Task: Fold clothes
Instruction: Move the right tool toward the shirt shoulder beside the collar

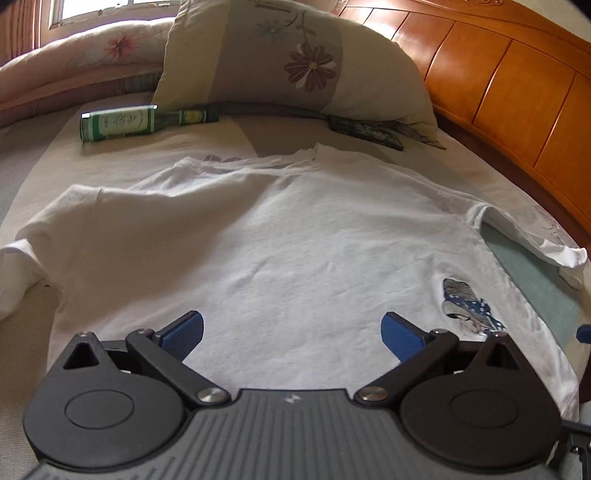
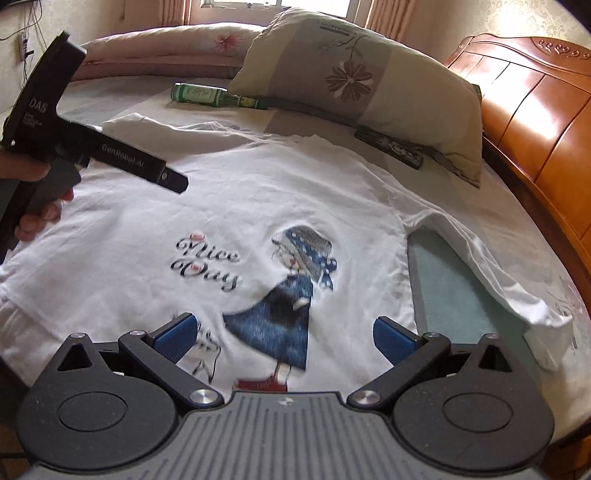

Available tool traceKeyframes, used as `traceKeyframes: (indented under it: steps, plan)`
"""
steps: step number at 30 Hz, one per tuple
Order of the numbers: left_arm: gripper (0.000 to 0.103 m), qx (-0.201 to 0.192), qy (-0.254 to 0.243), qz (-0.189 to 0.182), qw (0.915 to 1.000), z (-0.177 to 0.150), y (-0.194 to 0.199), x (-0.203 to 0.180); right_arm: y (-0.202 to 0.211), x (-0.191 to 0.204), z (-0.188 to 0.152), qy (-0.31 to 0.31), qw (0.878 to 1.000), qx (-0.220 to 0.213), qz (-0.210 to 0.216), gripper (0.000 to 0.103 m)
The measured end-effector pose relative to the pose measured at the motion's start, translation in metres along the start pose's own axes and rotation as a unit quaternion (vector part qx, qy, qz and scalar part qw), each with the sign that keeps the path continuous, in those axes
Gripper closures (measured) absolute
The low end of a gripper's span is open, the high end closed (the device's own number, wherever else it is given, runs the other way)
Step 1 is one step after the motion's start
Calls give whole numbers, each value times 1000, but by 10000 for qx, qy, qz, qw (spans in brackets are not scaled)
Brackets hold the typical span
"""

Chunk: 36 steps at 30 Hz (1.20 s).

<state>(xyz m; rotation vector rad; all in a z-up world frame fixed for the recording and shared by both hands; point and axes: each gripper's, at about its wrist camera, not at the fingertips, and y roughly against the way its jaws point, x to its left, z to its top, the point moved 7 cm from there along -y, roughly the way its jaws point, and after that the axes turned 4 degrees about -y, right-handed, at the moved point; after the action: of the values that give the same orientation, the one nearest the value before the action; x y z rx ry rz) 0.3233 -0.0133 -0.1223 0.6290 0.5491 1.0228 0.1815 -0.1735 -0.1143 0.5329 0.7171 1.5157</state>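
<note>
We are in a bedroom of a home: a bed [image 2: 461,206] with a curved, glossy wooden headboard [image 2: 535,92] fills both views, and on it lie a flower-printed pillow [image 2: 351,74] and a rolled, pinkish floral quilt [image 2: 166,48]. Behind the bedding we see a bright window [image 2: 277,3] flanked by curtains [image 2: 384,14], and a patterned wallpapered wall [image 2: 517,18] above the headboard. A green glass bottle [image 1: 122,123] lies on the sheet beside the pillow.

Black handheld tongs with blue pads

Both tongs [image 1: 291,328] [image 2: 282,334] are built of black links, silver screws and ribbed grey housing; "GenRobot.AI" is printed in white.
</note>
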Motion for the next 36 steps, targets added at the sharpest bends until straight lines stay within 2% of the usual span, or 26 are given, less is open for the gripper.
traceKeyframes:
  steps: [2, 4, 6, 9, 12, 13, 15, 19, 22, 28, 31, 36]
  plan:
    - [1, 120, 68, -72, 9999, -8, -8, 7, -23, 7, 11, -120, 9998, -13, 126, 0]
    - [1, -39, 43, -166, 9998, -10, -4, 11, -45, 14, 12, -272, 9993, 99, 217, 0]
    - [1, -31, 148, -161, 9998, -8, -1, 18, -66, 21, -6, -404, 9976, 509, 235, 0]
    - [1, -56, 370, -78, 9993, -6, 4, 33, -54, 17, -19, -553, 9977, 180, 350, 0]
    - [1, 15, 545, -157, 9984, -5, 7, 44, -52, 10, -12, -539, 9960, 544, 450, 0]
    - [1, 59, 546, -217, 9983, -6, 8, 44, -52, 6, -4, -513, 9961, 592, 416, 0]
    - [1, 118, 498, -294, 9983, -6, 11, 44, -53, -1, 24, -383, 9981, 377, 302, 0]
    - [1, 57, 416, -508, 9978, -3, 22, 42, -74, -4, 98, -84, 9996, -10, 279, 0]
    - [1, -66, 365, -684, 9970, 2, 31, 43, -108, 8, 150, 257, 9989, -18, 394, 0]
    - [1, 98, 394, -788, 9961, 1, 36, 54, -187, 55, 228, 1058, 9919, 205, 671, 0]
    - [1, 67, 499, -986, 9939, 2, 39, 60, -218, 84, 251, 1439, 9853, 229, 897, 0]
    - [1, 102, 646, -931, 9935, 1, 35, 69, -251, 130, 269, 2049, 9682, 127, 1430, 2]
